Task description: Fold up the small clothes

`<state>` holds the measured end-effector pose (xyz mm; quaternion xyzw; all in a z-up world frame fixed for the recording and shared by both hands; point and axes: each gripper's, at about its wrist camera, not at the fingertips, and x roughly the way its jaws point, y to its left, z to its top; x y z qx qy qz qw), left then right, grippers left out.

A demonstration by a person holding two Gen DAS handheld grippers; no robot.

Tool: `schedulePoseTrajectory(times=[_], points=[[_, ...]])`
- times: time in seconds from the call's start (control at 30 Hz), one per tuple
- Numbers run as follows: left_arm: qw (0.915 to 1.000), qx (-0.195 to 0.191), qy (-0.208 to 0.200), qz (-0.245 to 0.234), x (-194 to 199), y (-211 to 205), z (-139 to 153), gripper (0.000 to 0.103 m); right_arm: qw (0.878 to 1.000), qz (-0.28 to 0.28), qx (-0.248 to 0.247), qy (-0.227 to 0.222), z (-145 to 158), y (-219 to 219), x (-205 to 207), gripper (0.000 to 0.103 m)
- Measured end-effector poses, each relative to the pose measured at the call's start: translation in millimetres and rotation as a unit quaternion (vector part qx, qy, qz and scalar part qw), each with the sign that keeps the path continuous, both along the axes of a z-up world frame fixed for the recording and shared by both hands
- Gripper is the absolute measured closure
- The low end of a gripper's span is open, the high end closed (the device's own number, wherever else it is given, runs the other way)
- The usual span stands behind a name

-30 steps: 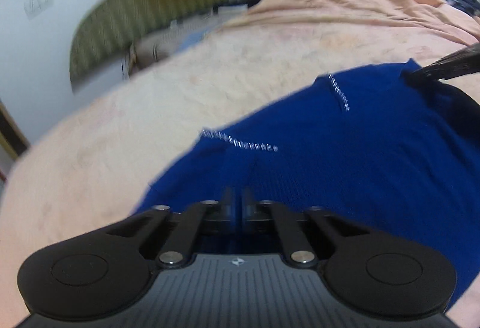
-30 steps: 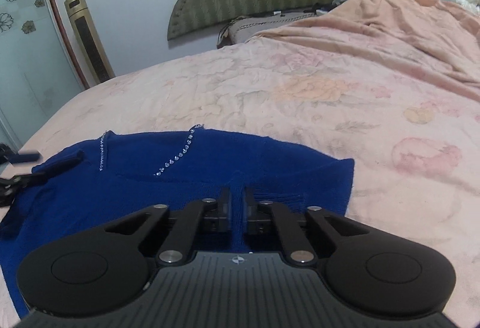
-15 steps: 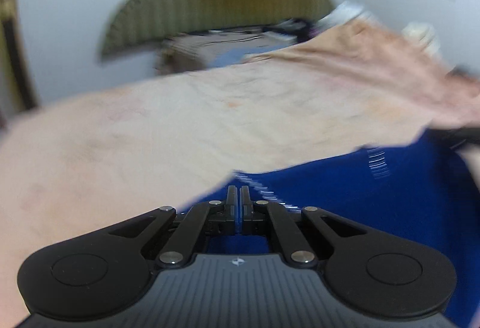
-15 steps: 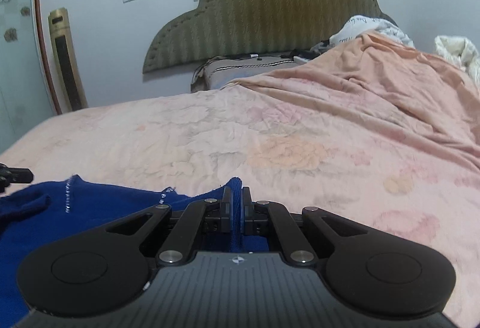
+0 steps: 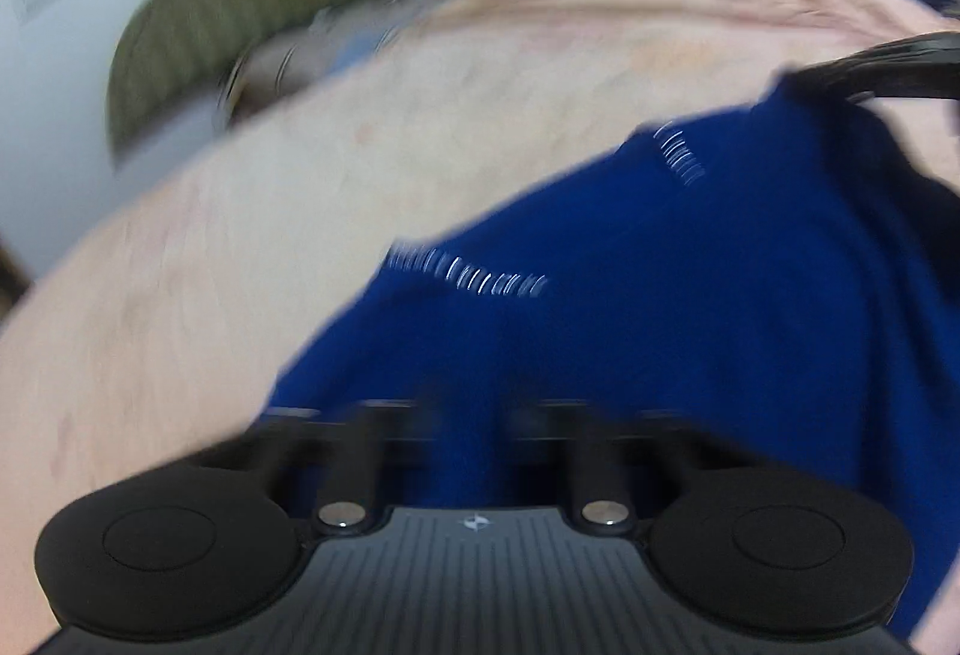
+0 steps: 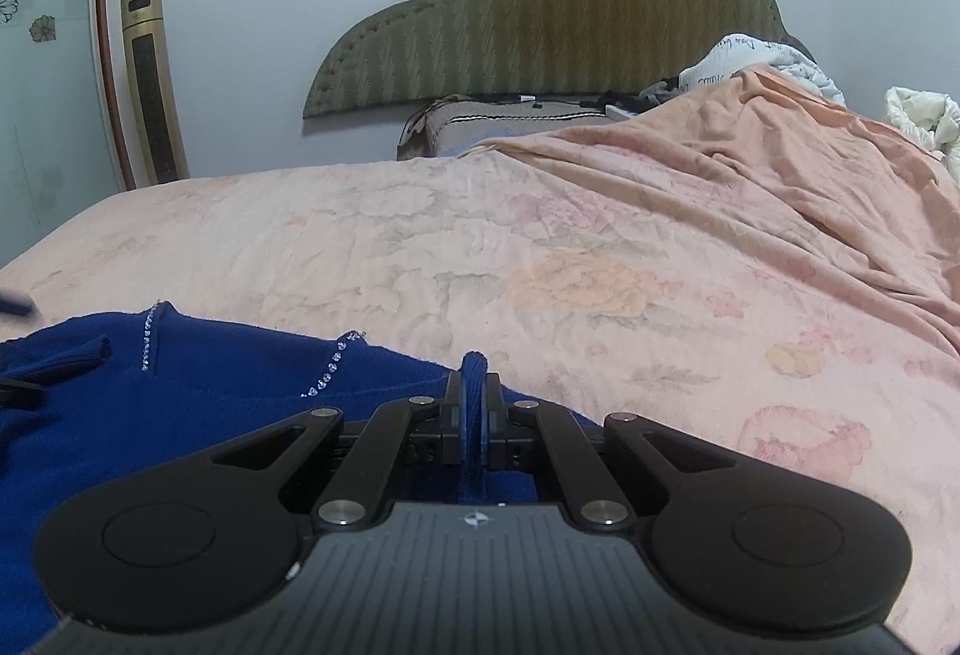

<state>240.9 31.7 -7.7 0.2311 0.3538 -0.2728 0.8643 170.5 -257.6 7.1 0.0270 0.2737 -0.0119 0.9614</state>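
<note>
A royal-blue knit sweater point(image 6: 180, 415) with two rhinestone trim lines point(image 6: 327, 370) lies on the floral pink bedsheet point(image 6: 480, 235). My right gripper point(image 6: 474, 391) is shut on a raised ribbed fold of its edge, which stands up between the pads. In the blurred left wrist view the sweater point(image 5: 690, 295) fills the lower right. My left gripper point(image 5: 471, 415) is closed with blue knit between its fingers. The right gripper's black fingers point(image 5: 888, 67) reach the sweater's far corner there.
An olive padded headboard point(image 6: 540, 7) stands at the far end, with a pillow point(image 6: 510, 127) below it. A bunched peach blanket point(image 6: 780, 175) and white bedding point(image 6: 918, 115) pile up on the right. A gold tower unit point(image 6: 150, 85) stands by the left wall.
The right gripper has tipped upward, lifting its pinched fold of the sweater off the sheet. The left view swung away toward the headboard, then back over the sweater, now motion-blurred.
</note>
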Motion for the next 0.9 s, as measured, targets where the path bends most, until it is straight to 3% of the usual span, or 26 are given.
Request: schedulePoseTrajectory(times=[0.1, 0.23, 0.33, 0.43, 0.5, 0.57, 0.6, 0.67, 0.7, 0.77, 0.83, 0.9], points=[[0.9988, -0.030, -0.018, 0.035, 5, 8, 3, 0.099, 1.000, 0.000, 0.001, -0.003, 0, 0, -2, 0.097], [0.9959, -0.063, -0.047, 0.044, 8, 14, 28, 0.099, 1.000, -0.006, 0.010, -0.022, 7, -4, -9, 0.097], [0.9951, -0.057, -0.047, 0.066, 27, 6, 25, 0.100, 0.999, -0.020, 0.016, -0.041, 14, -12, -7, 0.097], [0.9953, -0.031, -0.012, 0.091, 50, -4, -1, 0.099, 0.999, -0.043, 0.012, -0.024, 7, -17, 12, 0.097], [0.9933, -0.035, -0.002, 0.110, 51, -2, -9, 0.097, 0.998, -0.050, 0.004, 0.031, -7, -18, 32, 0.095], [0.9915, -0.043, -0.018, 0.121, 38, 8, -1, 0.096, 0.996, -0.057, 0.015, 0.062, -16, -20, 35, 0.084], [0.9903, -0.042, -0.026, 0.129, 29, 15, 5, 0.094, 0.997, -0.059, 0.014, 0.050, -12, -21, 26, 0.082], [0.9887, -0.038, -0.046, 0.137, 10, 32, 18, 0.093, 0.998, -0.065, -0.003, 0.020, 1, -20, 2, 0.061], [0.9881, -0.041, -0.054, 0.138, -2, 41, 24, 0.091, 0.998, -0.066, -0.011, 0.006, 8, -20, -13, 0.057], [0.9876, -0.059, -0.052, 0.136, -28, 62, 32, 0.076, 0.998, -0.063, -0.008, -0.006, 18, -24, -43, 0.049], [0.9875, -0.079, -0.039, 0.131, -53, 81, 34, 0.037, 0.998, -0.053, 0.023, 0.003, 24, -31, -73, 0.047], [0.9867, -0.093, -0.034, 0.129, -77, 95, 29, 0.034, 0.997, -0.037, 0.064, 0.026, 22, -34, -98, 0.039]])
